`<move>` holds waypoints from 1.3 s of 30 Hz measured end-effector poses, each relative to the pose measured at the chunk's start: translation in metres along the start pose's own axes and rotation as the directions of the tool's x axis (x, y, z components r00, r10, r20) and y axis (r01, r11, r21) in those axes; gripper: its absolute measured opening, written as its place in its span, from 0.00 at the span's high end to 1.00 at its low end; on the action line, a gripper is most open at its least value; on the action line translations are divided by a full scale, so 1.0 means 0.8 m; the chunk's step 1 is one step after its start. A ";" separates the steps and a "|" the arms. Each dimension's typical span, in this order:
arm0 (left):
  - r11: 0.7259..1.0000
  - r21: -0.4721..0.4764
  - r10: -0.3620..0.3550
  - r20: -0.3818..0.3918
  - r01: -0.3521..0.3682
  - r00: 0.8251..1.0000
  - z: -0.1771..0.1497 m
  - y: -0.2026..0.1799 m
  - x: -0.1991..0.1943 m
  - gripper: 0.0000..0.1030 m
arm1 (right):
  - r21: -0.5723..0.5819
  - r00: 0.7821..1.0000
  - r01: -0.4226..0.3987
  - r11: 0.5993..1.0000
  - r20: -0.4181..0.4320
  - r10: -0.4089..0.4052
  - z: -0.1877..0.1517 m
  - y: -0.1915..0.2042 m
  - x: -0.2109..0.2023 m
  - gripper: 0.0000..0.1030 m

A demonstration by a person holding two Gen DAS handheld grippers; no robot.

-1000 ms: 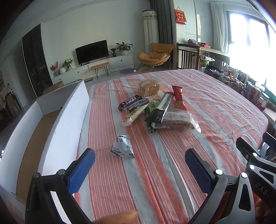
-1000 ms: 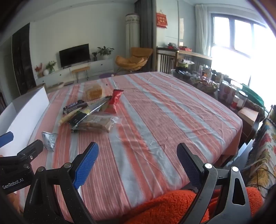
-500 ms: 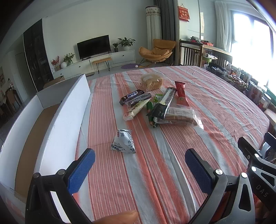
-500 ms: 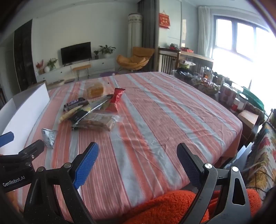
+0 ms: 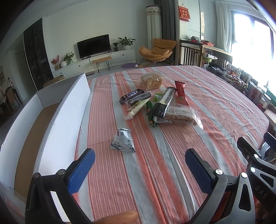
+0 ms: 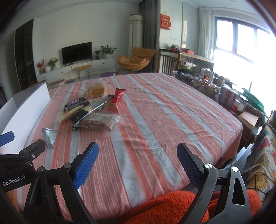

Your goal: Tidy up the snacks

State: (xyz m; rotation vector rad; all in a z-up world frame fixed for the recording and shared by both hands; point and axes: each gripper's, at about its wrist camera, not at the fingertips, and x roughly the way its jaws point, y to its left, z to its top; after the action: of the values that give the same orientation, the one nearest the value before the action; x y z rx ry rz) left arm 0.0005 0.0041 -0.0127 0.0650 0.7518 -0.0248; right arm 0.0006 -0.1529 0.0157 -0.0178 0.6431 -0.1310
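Two grippers, left [image 5: 140, 168] and right [image 6: 137, 162], jaws wide and empty above striped cloth [image 5: 172, 155]. Snacks [image 5: 160, 103] piled mid-table, small pouch [image 5: 122, 140] apart, beside white box [image 5: 65, 120]. Step: approach; next, likely closing on pouch.

"GenRobot.AI" in white on the left gripper [image 6: 10, 137] body at the right wrist view's left edge, "DAS" on the right gripper [image 5: 255, 149] frame, Chinese print on the small white pouch [image 5: 122, 140], red wall hanging [image 5: 184, 11] characters too blurred to read
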 end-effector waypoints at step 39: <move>1.000 -0.014 -0.002 -0.011 0.002 1.000 -0.001 0.004 0.003 0.00 | 0.001 1.000 -0.001 1.000 -0.003 0.001 -0.002 0.002 0.001 0.09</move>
State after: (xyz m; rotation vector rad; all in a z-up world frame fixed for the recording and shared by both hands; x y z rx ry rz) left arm 0.0018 0.0075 -0.0147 0.0516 0.7629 -0.0209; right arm 0.0005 -0.1513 0.0141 -0.0160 0.6458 -0.1307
